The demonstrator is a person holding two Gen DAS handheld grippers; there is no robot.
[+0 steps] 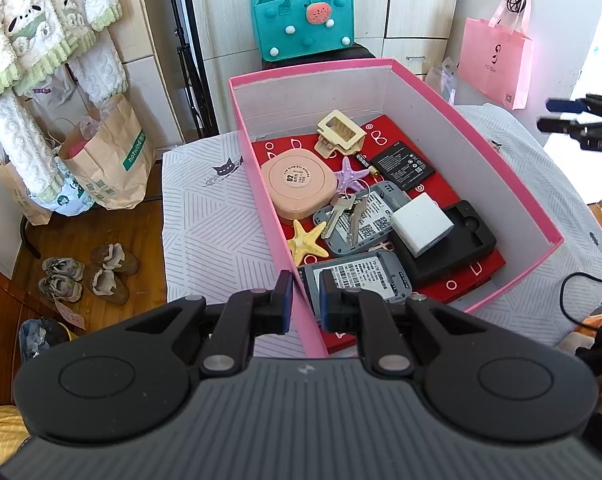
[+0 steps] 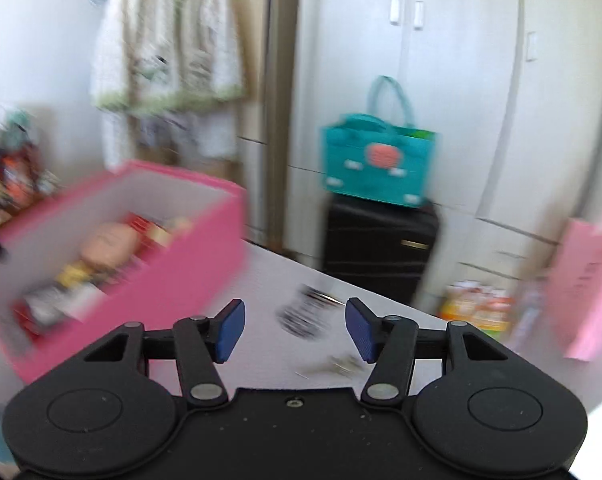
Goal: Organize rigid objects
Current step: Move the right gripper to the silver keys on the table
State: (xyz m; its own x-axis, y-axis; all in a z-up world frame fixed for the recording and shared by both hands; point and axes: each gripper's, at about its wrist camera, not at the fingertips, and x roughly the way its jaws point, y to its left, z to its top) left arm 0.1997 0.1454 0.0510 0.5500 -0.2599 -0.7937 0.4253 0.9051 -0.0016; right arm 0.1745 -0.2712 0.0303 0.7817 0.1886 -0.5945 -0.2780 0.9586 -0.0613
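Now the right wrist view is smeared: right gripper, jaws apart and empty, over blurry dark items on the table's near edge. Left gripper clamps the pink cardboard box's near wall; only its view shows keys inside.

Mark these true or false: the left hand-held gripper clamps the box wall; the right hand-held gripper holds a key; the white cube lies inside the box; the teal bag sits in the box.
1. The left hand-held gripper clamps the pink box wall: true.
2. The right hand-held gripper holds a key: false; its jaws stand open and empty.
3. The white cube lies inside the box: true.
4. The teal bag sits in the box: false; it stands behind it on a black case.
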